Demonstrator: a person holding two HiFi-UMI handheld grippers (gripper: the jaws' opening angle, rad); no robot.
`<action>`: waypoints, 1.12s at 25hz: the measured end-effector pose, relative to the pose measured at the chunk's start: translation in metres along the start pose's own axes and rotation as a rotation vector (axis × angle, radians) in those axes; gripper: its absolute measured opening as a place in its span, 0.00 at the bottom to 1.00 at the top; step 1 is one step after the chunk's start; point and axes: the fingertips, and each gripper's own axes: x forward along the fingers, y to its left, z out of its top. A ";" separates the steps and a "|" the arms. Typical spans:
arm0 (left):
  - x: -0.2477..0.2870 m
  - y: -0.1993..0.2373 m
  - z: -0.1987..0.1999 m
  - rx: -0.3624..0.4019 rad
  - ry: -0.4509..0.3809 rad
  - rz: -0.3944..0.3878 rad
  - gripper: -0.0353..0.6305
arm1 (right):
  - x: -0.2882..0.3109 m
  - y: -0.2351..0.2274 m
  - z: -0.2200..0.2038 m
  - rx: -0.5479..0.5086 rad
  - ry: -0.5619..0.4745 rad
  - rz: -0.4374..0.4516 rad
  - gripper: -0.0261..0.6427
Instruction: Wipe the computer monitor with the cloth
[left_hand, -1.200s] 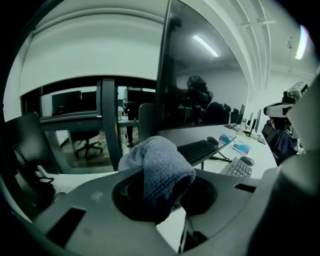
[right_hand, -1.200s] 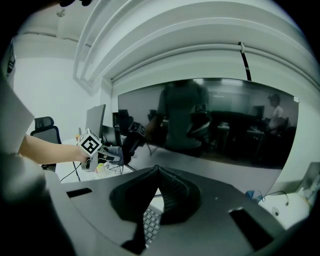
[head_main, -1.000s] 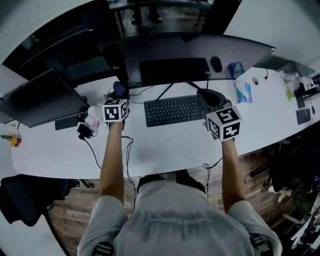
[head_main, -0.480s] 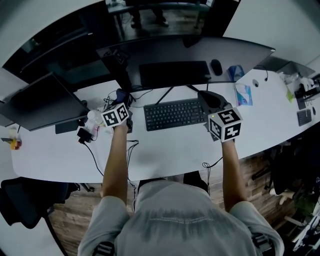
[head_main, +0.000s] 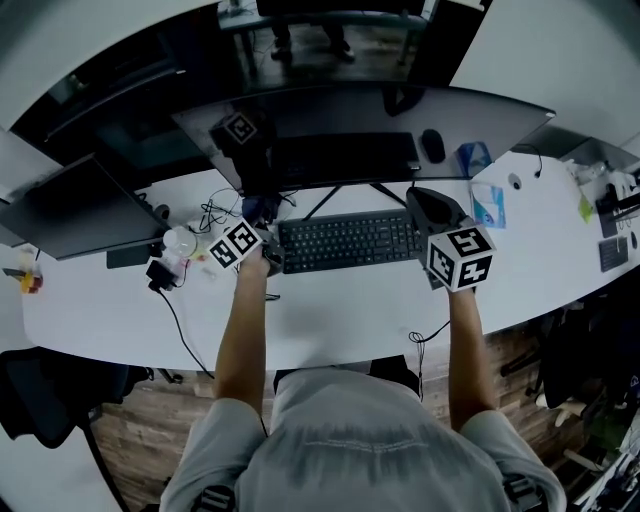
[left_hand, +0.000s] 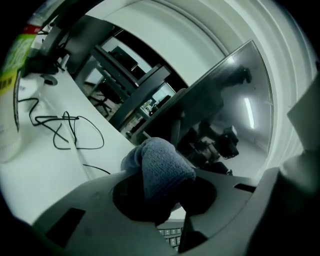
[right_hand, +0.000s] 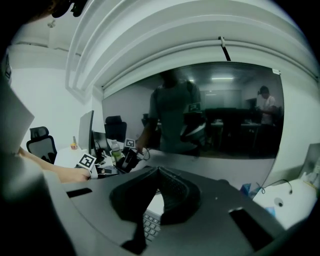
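The wide curved monitor (head_main: 400, 110) stands dark at the back of the white desk (head_main: 330, 310). My left gripper (head_main: 263, 212) is shut on a blue-grey cloth (left_hand: 162, 167), which bulges out between the jaws. It hovers just in front of the monitor's left lower part (left_hand: 225, 115), by the keyboard's left end; I cannot tell whether the cloth touches the screen. My right gripper (head_main: 432, 205) is over the keyboard's right end, jaws meeting at the tip (right_hand: 157, 171) with nothing between them. The screen (right_hand: 210, 115) reflects the person and both grippers.
A black keyboard (head_main: 345, 240) lies under the monitor. A second monitor (head_main: 85, 205) stands at the left. A bottle (head_main: 180, 243), a charger (head_main: 157, 271) and tangled cables (left_hand: 65, 130) crowd the desk left of my left gripper. A mouse (head_main: 432, 145), a blue packet (head_main: 472, 158) and a booklet (head_main: 488, 205) lie right.
My left gripper has carried the cloth rightward and nearer the monitor, from beside the bottle to the keyboard's left end. The right gripper has stayed over the keyboard's right end.
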 end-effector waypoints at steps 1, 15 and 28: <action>0.003 -0.003 -0.003 -0.026 -0.004 -0.009 0.18 | -0.003 -0.005 -0.003 0.006 0.002 -0.005 0.04; 0.034 -0.057 -0.045 -0.090 0.015 0.008 0.18 | -0.035 -0.081 -0.030 0.038 0.015 -0.034 0.04; 0.073 -0.116 -0.098 -0.091 0.054 -0.014 0.18 | -0.070 -0.159 -0.039 0.054 -0.016 -0.051 0.04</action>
